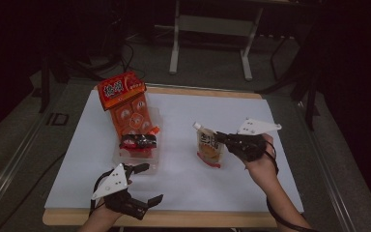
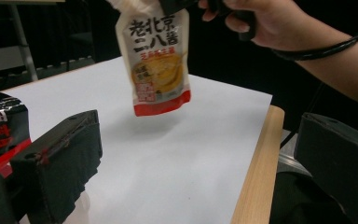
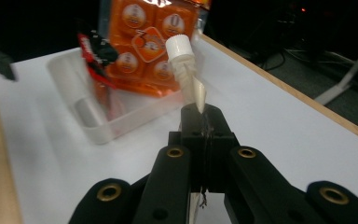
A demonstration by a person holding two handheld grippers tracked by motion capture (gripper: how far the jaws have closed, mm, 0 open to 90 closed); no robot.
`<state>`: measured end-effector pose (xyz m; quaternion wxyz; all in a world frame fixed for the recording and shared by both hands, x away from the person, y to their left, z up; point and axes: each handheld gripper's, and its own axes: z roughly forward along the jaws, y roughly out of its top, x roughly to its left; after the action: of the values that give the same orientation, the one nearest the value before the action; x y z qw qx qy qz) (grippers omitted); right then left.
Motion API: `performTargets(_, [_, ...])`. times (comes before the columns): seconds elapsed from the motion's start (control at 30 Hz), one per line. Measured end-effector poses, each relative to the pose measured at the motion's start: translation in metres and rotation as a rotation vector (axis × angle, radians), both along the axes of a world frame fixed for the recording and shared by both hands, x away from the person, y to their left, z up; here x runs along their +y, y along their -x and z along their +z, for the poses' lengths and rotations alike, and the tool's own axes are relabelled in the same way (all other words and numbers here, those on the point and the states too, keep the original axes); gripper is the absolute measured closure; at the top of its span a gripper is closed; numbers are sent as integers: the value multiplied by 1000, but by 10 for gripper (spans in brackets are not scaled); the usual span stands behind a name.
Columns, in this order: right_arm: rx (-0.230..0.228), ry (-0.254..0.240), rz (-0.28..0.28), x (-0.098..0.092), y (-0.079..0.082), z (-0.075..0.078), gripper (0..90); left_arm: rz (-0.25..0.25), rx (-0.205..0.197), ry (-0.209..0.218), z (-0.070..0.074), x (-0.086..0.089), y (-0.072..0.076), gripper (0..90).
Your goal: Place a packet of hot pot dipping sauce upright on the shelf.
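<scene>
the sauce pouch (image 2: 156,58) hangs clear of the white bench (image 1: 188,183), pinched at its top edge just below the white screw cap (image 3: 179,46) by the right tool (image 1: 221,137), whose jaws are clamped tight on the thin seam; from the left tool's view the pouch dangles freely with its shadow on the bench beneath it, so it looks lifted rather than resting. the step in hand reads as the carry: the pouch is picked up and sits to the right of the clear plastic tray (image 1: 121,159), well apart from it. that tray already holds an orange snack pack (image 1: 128,113) leaning up at its far end and a black and red packet (image 1: 138,141) lying near the front. the left tool (image 1: 145,182) waits near the front edge of the bench just before the tray, its jaws wide apart with nothing between them. the next move likely calls for swinging the pouch leftward over the tray wall, lowering it into the free space beside the packets, and only then easing the grip, since the pouch swings loosely and could catch the rim
</scene>
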<state>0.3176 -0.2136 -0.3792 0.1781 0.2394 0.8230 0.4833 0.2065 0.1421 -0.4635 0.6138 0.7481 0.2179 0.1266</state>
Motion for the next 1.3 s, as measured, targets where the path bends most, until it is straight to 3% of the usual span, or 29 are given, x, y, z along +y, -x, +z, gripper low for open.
performTargets(0.37, [-14, -40, 88, 1, 34, 11, 896, -38, 12, 34, 14, -6, -8, 15])
performTargets(0.53, [-36, -50, 128, 4, 48, 19, 895, -39, 16, 18, 21, -11, -14, 17])
performTargets(1.03, [-44, -78, 234, 19, 74, 29, 895, -118, -39, 18, 40, -24, -27, 146])
performTargets(1.3, [-35, -82, 277, 27, 82, 30, 894, -178, -62, -5, 48, -38, -31, 169])
